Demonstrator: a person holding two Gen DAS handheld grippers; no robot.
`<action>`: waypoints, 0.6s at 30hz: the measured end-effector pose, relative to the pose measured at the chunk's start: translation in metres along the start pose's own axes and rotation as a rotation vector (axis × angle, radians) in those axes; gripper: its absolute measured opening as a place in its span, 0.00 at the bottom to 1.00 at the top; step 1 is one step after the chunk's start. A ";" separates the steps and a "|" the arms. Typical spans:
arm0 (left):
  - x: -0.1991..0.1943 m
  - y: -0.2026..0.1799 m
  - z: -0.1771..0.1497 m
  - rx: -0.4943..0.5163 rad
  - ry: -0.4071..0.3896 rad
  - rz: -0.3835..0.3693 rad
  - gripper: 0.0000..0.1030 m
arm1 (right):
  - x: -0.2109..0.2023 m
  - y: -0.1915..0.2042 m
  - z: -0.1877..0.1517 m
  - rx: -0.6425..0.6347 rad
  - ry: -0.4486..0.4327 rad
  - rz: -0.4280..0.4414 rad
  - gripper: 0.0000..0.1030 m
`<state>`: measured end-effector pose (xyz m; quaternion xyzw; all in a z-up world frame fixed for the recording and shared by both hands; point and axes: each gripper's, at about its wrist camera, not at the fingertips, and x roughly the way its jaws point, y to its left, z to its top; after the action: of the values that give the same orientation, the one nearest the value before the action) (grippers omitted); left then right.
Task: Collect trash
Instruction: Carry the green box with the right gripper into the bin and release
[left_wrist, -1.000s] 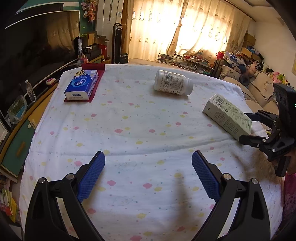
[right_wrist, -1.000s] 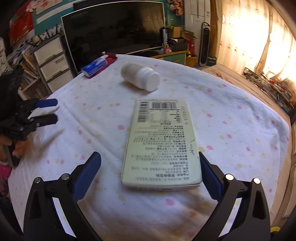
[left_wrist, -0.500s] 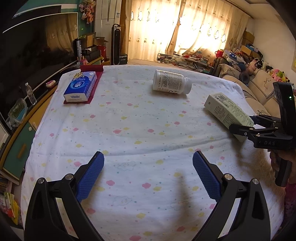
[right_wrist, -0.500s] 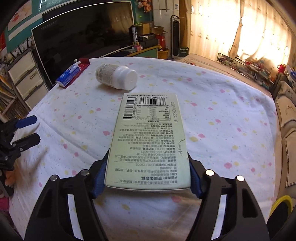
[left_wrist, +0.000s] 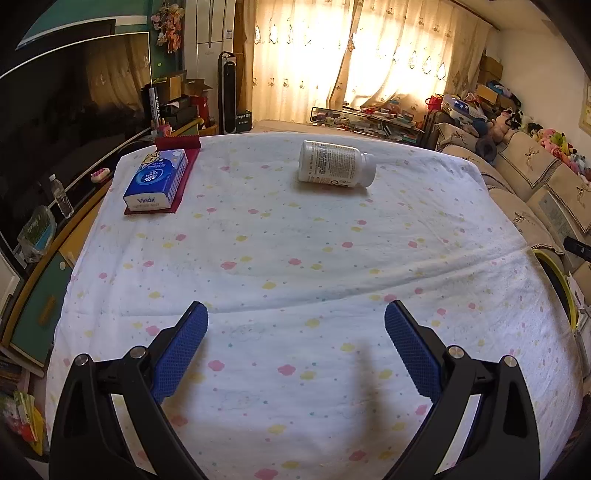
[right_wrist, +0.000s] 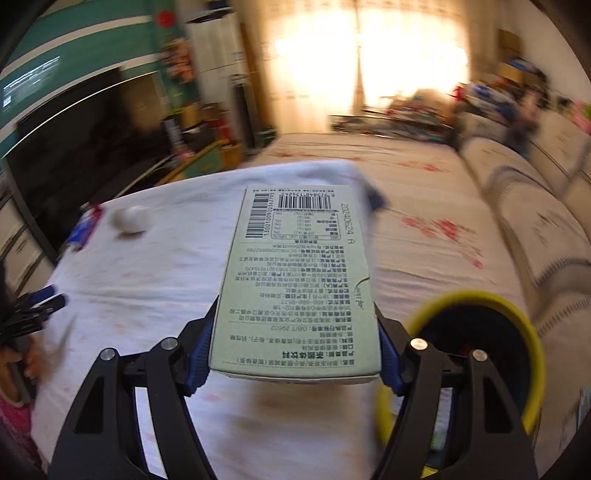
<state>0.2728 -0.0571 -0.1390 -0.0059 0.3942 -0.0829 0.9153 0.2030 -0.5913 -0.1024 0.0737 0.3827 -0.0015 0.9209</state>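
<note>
My right gripper (right_wrist: 293, 347) is shut on a pale green carton (right_wrist: 301, 280), its blue pads pressing both long sides, and holds it in the air beyond the table's right edge. A yellow-rimmed bin (right_wrist: 476, 354) with a dark inside stands just right of the carton, below it. A white bottle (left_wrist: 334, 164) lies on its side at the far middle of the dotted tablecloth (left_wrist: 295, 258); it shows blurred as the white bottle (right_wrist: 131, 219) in the right wrist view. My left gripper (left_wrist: 295, 334) hovers open over the near cloth with nothing between its fingers.
A blue tissue pack (left_wrist: 157, 179) rests on a red mat at the far left corner. The bin's yellow rim (left_wrist: 554, 284) peeks past the table's right edge. A sofa (left_wrist: 535, 177) runs along the right, a TV and low cabinet along the left.
The right gripper shut on the carton, lifted it off the table and swung it right toward the yellow bin, leaving the left wrist view. The left gripper stayed still.
</note>
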 end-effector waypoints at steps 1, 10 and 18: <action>0.000 0.000 0.000 0.000 0.000 0.000 0.92 | 0.002 -0.018 -0.005 0.026 0.015 -0.048 0.66; 0.000 0.001 0.000 -0.005 0.006 -0.001 0.92 | 0.039 -0.103 -0.051 0.157 0.165 -0.222 0.66; 0.002 0.002 0.000 -0.002 0.008 -0.002 0.92 | 0.040 -0.103 -0.055 0.158 0.161 -0.343 0.77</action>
<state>0.2741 -0.0553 -0.1405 -0.0070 0.3979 -0.0832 0.9136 0.1870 -0.6837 -0.1828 0.0792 0.4607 -0.1825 0.8650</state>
